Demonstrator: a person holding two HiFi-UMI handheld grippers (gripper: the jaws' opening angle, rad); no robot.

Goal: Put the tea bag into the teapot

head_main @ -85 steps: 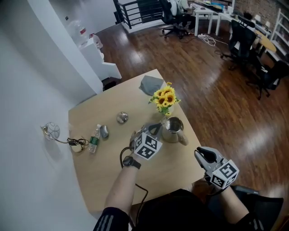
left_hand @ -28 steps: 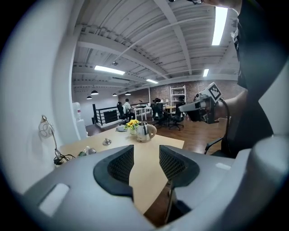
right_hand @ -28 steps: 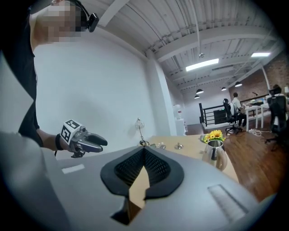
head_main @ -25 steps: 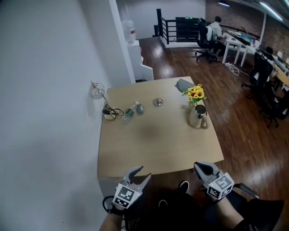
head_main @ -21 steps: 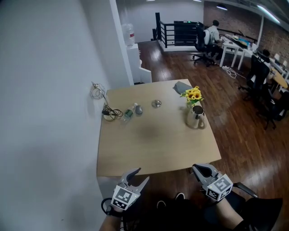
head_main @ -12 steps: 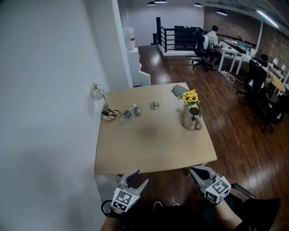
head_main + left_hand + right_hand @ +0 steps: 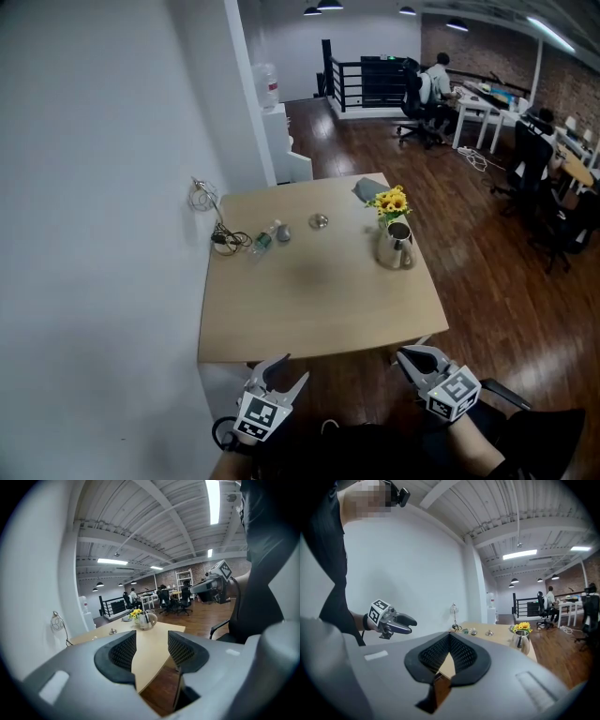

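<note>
Two grippers down low, just off the table (image 7: 309,314): left gripper (image 7: 292,367) wide apart and empty, right gripper (image 7: 401,354) pinched together, empty. Shiny teapot (image 7: 394,247) on table, beside yellow flowers (image 7: 388,201).

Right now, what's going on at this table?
A person stands back from the table with a gripper in each hand, both held low off its near edge and touching nothing. The left gripper is open and empty; the right gripper is shut on nothing. The teapot sits at the table's far right beside the yellow flowers. No tea bag can be seen from here.
</note>
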